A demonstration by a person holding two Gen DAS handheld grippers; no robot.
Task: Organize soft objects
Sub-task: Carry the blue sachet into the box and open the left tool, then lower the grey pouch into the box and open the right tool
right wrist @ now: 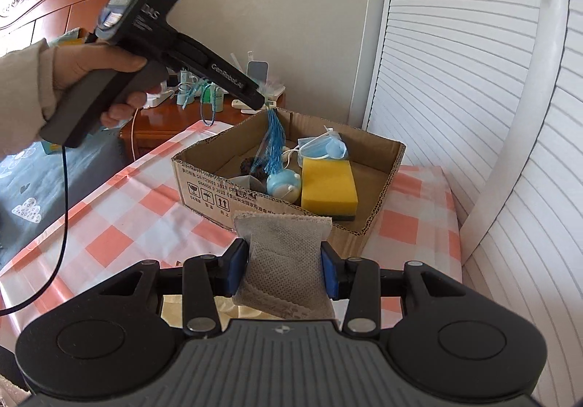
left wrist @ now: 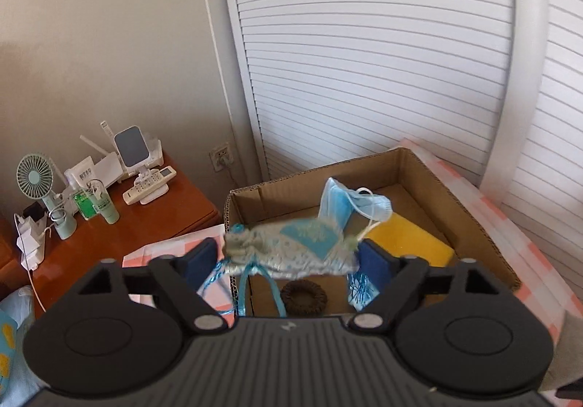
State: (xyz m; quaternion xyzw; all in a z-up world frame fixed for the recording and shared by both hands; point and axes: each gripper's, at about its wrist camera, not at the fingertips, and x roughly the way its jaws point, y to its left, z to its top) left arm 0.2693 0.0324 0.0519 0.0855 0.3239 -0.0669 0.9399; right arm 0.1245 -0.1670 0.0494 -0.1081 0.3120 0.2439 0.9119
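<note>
Left hand-held gripper: jaws stand wide, blue pads clear of the drawstring pouch that lies between them. Pouch is pale silver-blue with a turquoise patch, blurred; long axis runs across the view, pad to pad, gathered neck toward the left. Its blue ribbon and tassel hang straight down over the cardboard box. Whether the pouch touches either pad cannot be told.

Right hand-held gripper: jaws at a narrow setting, pads pressing both sides of a grey mesh sachet. Sachet stands upright, long axis pointing away from the camera toward the box, crimped top edge uppermost, just in front of the box's near wall.

Box sits on the table, which has a pink-and-white check cloth. Inside: yellow sponge lying flat at the near right, blue face mask behind it, a small pale blue round item beside the sponge, a dark hair scrunchie on the box floor.

Person's hand grips the left tool's handle above the box's far left corner.
</note>
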